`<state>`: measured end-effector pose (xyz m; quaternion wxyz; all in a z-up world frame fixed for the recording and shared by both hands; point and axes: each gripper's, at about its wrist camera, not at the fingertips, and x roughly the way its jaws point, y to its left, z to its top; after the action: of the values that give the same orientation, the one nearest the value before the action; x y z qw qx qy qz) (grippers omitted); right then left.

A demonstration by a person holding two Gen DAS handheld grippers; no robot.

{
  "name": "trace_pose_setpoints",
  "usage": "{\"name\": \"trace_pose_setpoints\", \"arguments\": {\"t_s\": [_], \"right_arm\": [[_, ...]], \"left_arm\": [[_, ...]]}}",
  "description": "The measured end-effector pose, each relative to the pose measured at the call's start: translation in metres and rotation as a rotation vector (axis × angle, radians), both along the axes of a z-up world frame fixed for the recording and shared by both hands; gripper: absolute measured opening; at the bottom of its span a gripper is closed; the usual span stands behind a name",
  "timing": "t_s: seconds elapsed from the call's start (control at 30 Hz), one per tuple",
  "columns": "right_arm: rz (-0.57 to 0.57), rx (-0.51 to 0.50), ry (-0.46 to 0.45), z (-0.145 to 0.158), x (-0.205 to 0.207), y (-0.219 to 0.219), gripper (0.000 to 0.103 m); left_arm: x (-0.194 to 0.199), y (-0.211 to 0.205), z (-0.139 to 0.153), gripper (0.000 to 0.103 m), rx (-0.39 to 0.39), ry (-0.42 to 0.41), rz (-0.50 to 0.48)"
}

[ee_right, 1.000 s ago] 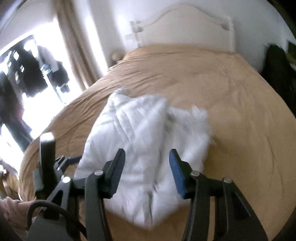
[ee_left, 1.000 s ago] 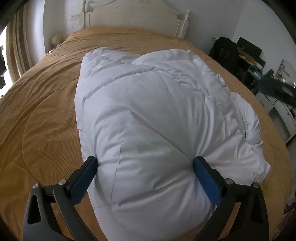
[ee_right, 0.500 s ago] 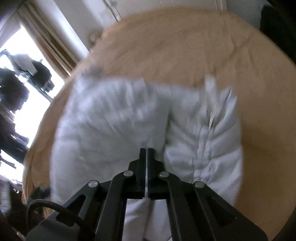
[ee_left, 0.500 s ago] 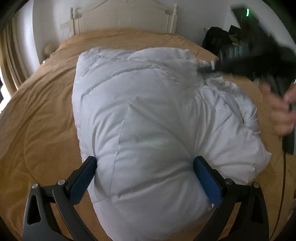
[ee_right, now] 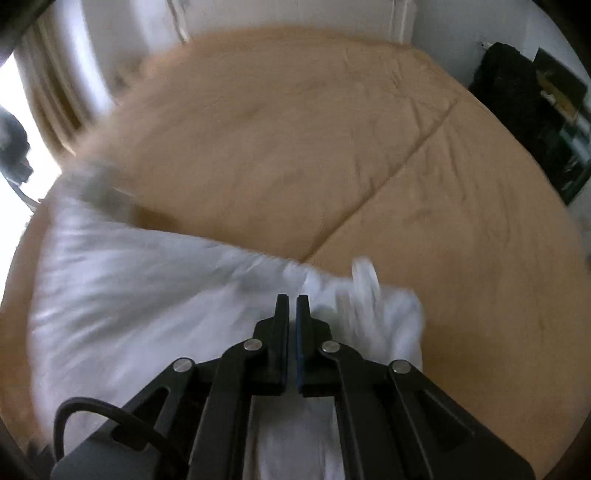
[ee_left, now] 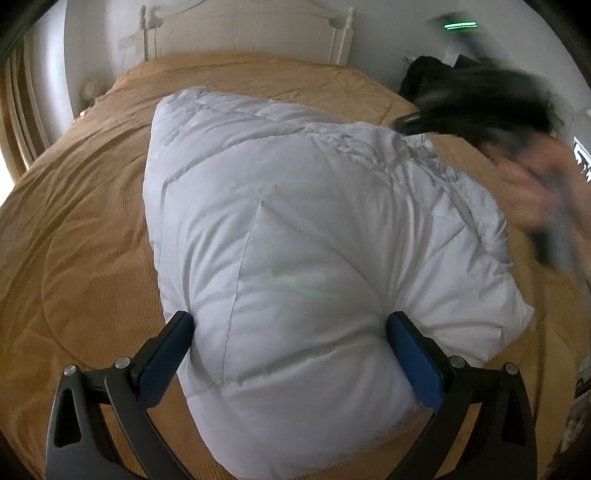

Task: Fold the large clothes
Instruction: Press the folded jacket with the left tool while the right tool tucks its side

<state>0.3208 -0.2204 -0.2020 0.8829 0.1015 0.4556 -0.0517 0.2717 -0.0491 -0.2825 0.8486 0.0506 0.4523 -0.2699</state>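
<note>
The white coat lies mid-bed, bare cover open toward the headboard and both side edges, the left gripper wide open astride its near end, while the right gripper, open a second ago, now stands closed over its far-right edge.

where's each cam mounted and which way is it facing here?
Left wrist: on the left gripper, looking down the bed toward the headboard; open jaws straddle the white puffy garment; a blurred hand at right.
Right wrist: on the right gripper, angled down over the garment's edge; fingers together.
Shared: garment, bed, headboard.
</note>
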Motion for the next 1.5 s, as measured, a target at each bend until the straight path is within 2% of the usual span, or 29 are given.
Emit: {"name": "trace_pose_setpoints", "arguments": {"t_s": [0.07,0.1,0.13,0.2,0.23,0.27,0.3,0.37,0.43,0.5,0.6,0.67,0.7,0.73,0.77,0.87,0.9,1.0,1.07,1.13,1.2,1.33,1.4,1.5], "right_arm": [[0.08,0.062,-0.107,0.02,-0.046,0.017,0.002],[0.127,0.09,-0.152,0.027,-0.075,0.027,0.006],[0.161,0.106,-0.172,0.029,-0.097,0.033,0.007],[0.209,0.095,-0.146,0.011,-0.132,0.051,0.007],[0.226,0.085,-0.112,0.003,-0.144,0.051,0.007],[0.241,0.07,-0.057,-0.017,-0.148,0.057,0.007],[0.238,0.028,-0.015,-0.04,-0.149,0.063,0.006],[0.222,-0.006,-0.024,-0.059,-0.157,0.058,0.006],[0.213,0.006,-0.023,-0.06,-0.155,0.054,0.006],[0.209,0.038,-0.019,-0.06,-0.145,0.049,0.006],[0.206,0.043,-0.021,-0.06,-0.139,0.047,0.007],[0.213,0.033,-0.029,-0.058,-0.15,0.048,0.007],[0.215,0.031,-0.03,-0.059,-0.149,0.049,0.007],[0.217,0.031,-0.03,-0.06,-0.147,0.049,0.007],[0.219,0.034,-0.032,-0.062,-0.159,0.05,0.007],[0.22,0.048,-0.025,-0.064,-0.16,0.049,0.007],[0.221,0.045,-0.028,-0.065,-0.161,0.049,0.007],[0.226,0.038,-0.033,-0.064,-0.16,0.048,0.007],[0.224,0.051,-0.034,-0.065,-0.16,0.046,0.007],[0.224,0.06,-0.033,-0.065,-0.159,0.045,0.007],[0.228,0.059,-0.026,-0.065,-0.159,0.046,0.007],[0.235,0.017,-0.011,-0.066,-0.156,0.052,0.008],[0.234,0.013,0.002,-0.065,-0.153,0.052,0.008],[0.236,0.024,0.035,-0.062,-0.153,0.052,0.008]], "left_arm": [[0.002,0.002,0.0,0.103,-0.009,0.008,0.004],[0.002,0.002,0.001,0.103,-0.011,0.011,0.006],[0.003,0.003,0.003,0.103,-0.014,0.014,0.008],[0.006,0.005,0.006,0.103,-0.024,0.032,0.012],[0.008,0.007,0.01,0.102,-0.035,0.045,0.012],[0.011,0.012,0.015,0.099,-0.057,0.063,0.014],[0.014,0.018,0.022,0.09,-0.082,0.074,0.029],[0.023,0.032,0.044,0.089,-0.148,0.051,0.081],[0.034,0.036,0.068,0.09,-0.195,-0.012,0.104],[0.047,0.027,0.081,0.09,-0.196,-0.044,0.108],[0.065,-0.005,0.076,0.088,-0.153,-0.074,0.079],[0.082,-0.033,0.046,0.08,-0.099,0.015,0.041],[0.088,-0.043,0.03,0.084,-0.046,0.031,0.037],[0.091,-0.052,0.017,0.089,0.02,-0.006,0.043],[0.092,-0.057,0.008,0.089,0.056,-0.024,0.054],[0.092,-0.056,0.016,0.086,0.06,0.001,0.069],[0.089,-0.053,0.021,0.081,0.053,-0.003,0.08],[0.061,-0.036,0.037,0.079,0.012,-0.057,0.111],[0.034,-0.027,0.027,0.081,0.055,-0.078,0.11],[0.015,-0.014,0.007,0.091,0.048,-0.053,0.118],[0.004,-0.007,-0.002,0.092,0.042,-0.047,0.126],[-0.01,0.0,0.001,0.092,0.055,-0.008,0.103],[-0.009,0.004,-0.002,0.092,0.04,0.053,0.112],[-0.003,0.014,-0.008,0.093,0.022,0.193,0.128]]}}
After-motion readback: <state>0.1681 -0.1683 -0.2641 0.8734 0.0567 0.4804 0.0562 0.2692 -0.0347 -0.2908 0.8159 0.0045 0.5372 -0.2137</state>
